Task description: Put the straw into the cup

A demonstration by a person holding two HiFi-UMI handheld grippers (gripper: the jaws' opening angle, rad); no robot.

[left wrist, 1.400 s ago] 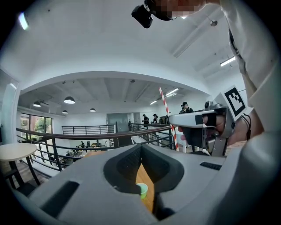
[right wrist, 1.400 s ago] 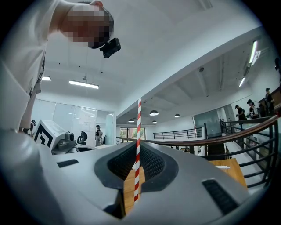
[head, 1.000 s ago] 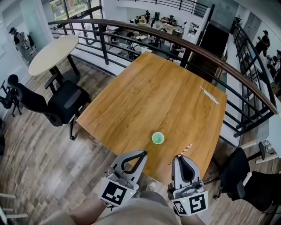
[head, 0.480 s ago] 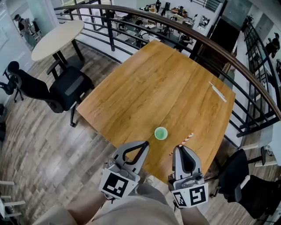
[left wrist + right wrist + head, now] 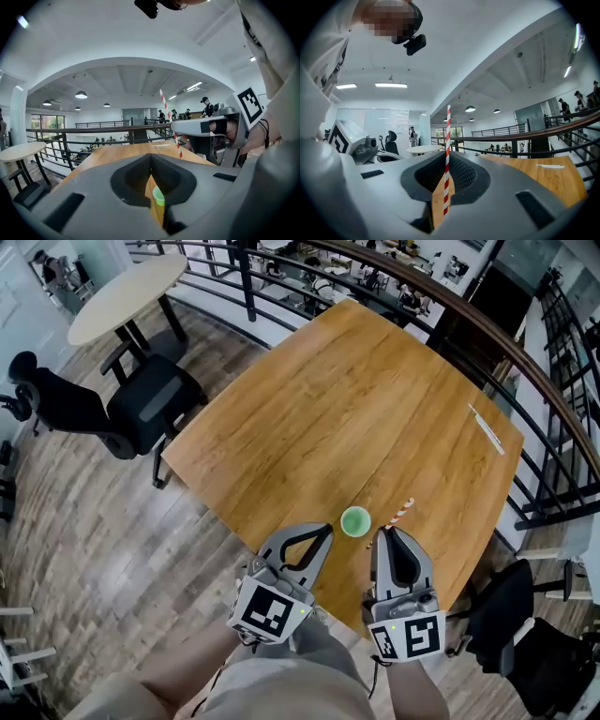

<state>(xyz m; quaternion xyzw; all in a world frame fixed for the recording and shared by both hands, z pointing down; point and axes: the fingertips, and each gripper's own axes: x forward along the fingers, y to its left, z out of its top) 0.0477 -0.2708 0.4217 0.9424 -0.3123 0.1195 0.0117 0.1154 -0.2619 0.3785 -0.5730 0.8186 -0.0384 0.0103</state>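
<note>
Red-and-white striped paper straw (image 5: 447, 159) stayed pinched in the right claw (image 5: 386, 532), which had drawn beside the small green cup (image 5: 355, 521); insertion looked close. Left claw (image 5: 326, 529) was closed, empty.

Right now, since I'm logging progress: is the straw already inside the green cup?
No, the right gripper holds the straw upright, outside the cup.

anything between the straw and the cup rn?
Nothing visible. The straw is clamped in the right gripper, and the cup stands open on bare table just to its left. The left gripper, shut and empty, sits beside the cup, not over it.
</note>
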